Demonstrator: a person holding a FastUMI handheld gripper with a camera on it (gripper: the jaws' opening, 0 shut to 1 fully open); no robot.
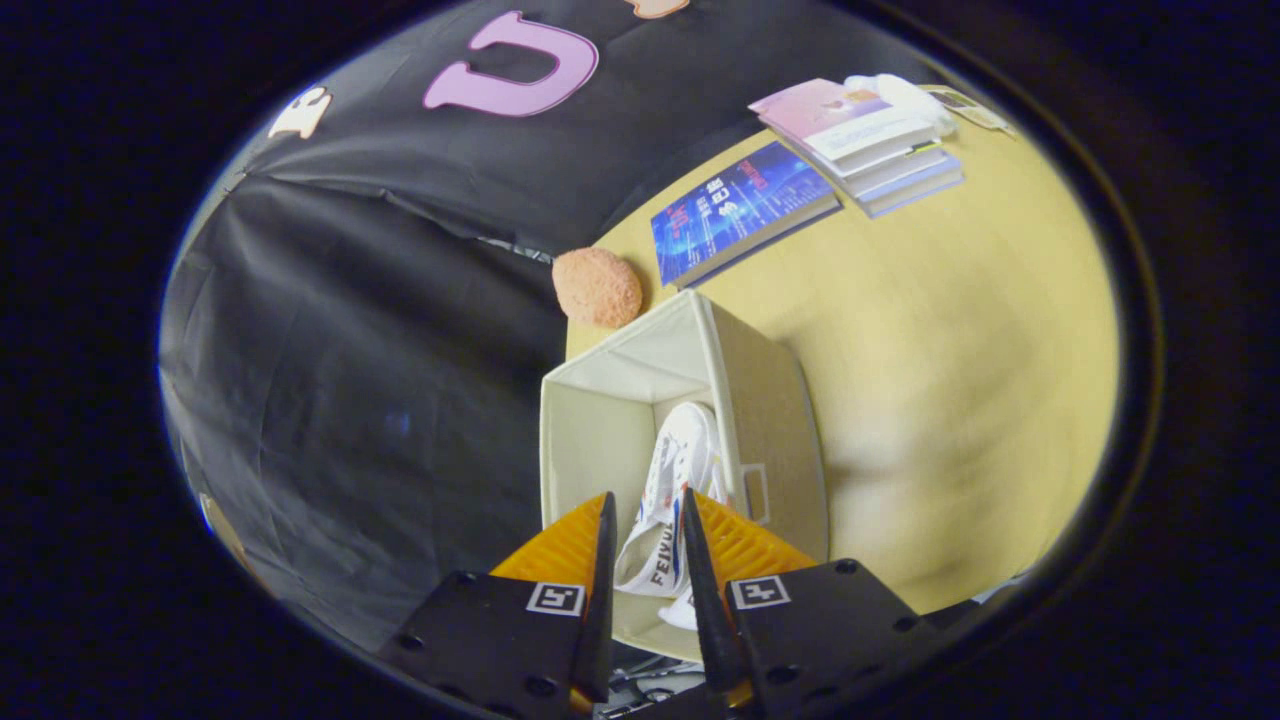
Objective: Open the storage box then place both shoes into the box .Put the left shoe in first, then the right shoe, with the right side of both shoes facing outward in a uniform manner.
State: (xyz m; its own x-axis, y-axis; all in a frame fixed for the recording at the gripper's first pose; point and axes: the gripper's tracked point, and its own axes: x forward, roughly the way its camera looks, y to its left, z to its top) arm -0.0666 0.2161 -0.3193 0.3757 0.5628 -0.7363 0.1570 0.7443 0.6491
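Note:
A cream fabric storage box (775,400) stands open on the yellow table (950,350), and I look down into it. A white shoe (682,440) with blue and red marks lies lengthwise inside, along the wall that carries a small handle loop (756,493). My gripper (647,500) hangs over the box's near rim. Its fingers are drawn close together, and both press on the shoe's near end, which sits between them. The rest of the box floor beside the shoe is bare. The fingers hide the shoe's near tip.
An orange fuzzy ball (597,287) lies just beyond the box's far corner. Past it are a blue book (740,210) and a stack of books (865,140) with a white cloth (905,95) behind. The black cloth wall drops off beside the box.

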